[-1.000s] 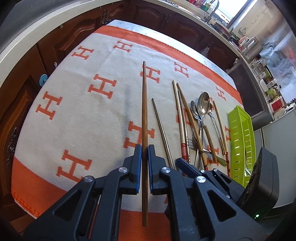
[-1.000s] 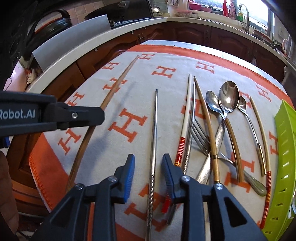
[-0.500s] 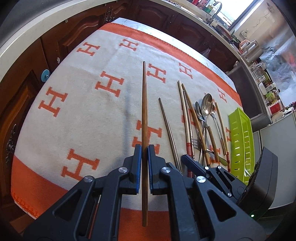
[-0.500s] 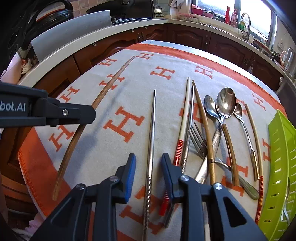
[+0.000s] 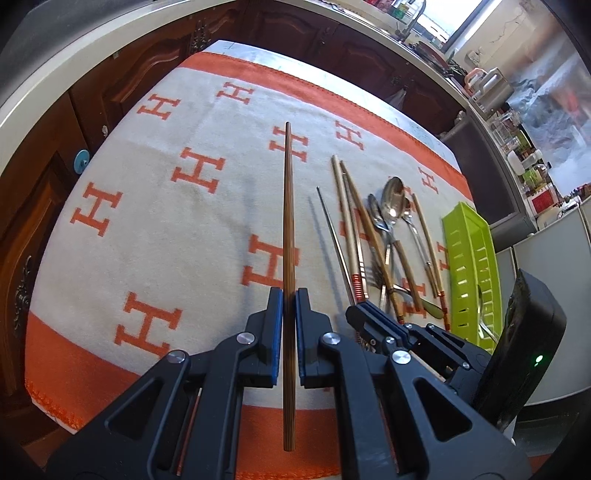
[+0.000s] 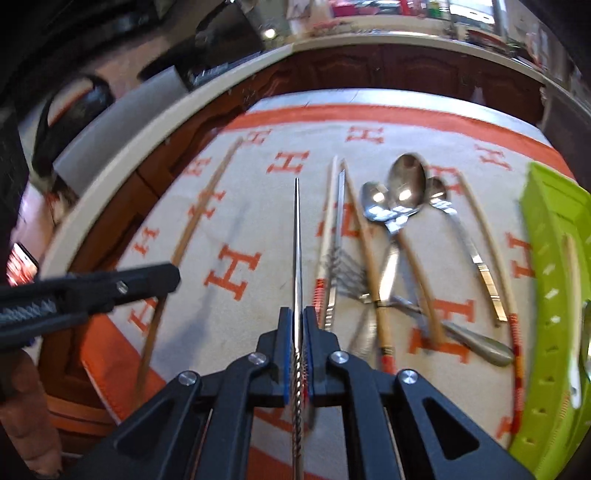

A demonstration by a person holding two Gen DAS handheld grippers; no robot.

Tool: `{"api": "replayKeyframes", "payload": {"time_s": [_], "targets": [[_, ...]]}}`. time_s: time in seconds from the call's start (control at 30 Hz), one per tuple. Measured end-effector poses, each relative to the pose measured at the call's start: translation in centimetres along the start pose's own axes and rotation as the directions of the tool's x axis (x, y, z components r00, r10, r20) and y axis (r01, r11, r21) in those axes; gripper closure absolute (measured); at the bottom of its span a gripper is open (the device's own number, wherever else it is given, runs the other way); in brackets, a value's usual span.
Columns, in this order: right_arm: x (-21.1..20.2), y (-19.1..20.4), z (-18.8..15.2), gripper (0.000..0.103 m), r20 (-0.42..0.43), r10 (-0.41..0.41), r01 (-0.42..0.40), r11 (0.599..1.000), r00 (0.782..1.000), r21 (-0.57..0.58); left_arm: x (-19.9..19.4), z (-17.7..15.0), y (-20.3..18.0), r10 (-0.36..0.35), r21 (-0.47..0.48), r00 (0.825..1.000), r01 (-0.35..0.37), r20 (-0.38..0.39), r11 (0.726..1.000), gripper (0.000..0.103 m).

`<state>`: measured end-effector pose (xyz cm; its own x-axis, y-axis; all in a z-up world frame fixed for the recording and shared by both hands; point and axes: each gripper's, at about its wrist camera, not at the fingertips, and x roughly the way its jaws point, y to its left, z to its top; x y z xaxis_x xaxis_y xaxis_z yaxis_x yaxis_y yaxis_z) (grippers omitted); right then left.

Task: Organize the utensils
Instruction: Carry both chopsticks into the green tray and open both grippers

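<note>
Left wrist view: the left gripper (image 5: 289, 317) is clamped on a long wooden chopstick (image 5: 288, 229) that runs straight ahead along its fingers, above the orange-and-cream cloth (image 5: 155, 229), while the green tray (image 5: 471, 266) lies off to the right, nearer the right gripper (image 6: 299, 345). The right wrist view alone shows that gripper closed on a metal chopstick (image 6: 297, 243), the remaining spoons (image 6: 399, 195) and fork lying rightward towards the tray.

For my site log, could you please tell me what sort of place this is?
Most likely a home kitchen: a curved countertop over dark wood cabinets, a faucet by a bright window, and cutlery on an orange-bordered cloth.
</note>
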<state>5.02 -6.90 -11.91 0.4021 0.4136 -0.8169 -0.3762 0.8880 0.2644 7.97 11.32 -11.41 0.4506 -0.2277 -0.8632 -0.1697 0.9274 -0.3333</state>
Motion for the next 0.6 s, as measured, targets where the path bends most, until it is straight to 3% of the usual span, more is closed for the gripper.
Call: {"api": "replayKeyframes", "payload": {"time_s": [0.17,0.37,0.5,0.6], "targets": [[-4.8,-3.0,-0.2,0.098,0.088,-0.021,0.014,0.997,0.996,0.079,-0.5,-0.2,-3.5,-0.050,0.054,0.999,0.051,-0.019,0.997,0.099],[-9.6,-8.3,-1.0,0.098,0.148,-0.119,0.088,0.975,0.982,0.202,-0.5,-0.4,-10.5,-0.135,0.159,0.989,0.143,-0.061,0.977,0.099],[-11.5,-12.0,-1.6,0.097,0.145,-0.235,0.192,0.946,0.961,0.260,0.4,-0.9,-15.9,-0.178,0.222,0.979,0.197,-0.104,0.955,0.099],[-12.3,-14.7,-2.4,0.097,0.126,-0.270,0.223,0.928,0.955,0.297,1.5,-1.4,-20.1,-0.201,0.255,0.969,0.231,-0.141,0.939,0.099]]}}
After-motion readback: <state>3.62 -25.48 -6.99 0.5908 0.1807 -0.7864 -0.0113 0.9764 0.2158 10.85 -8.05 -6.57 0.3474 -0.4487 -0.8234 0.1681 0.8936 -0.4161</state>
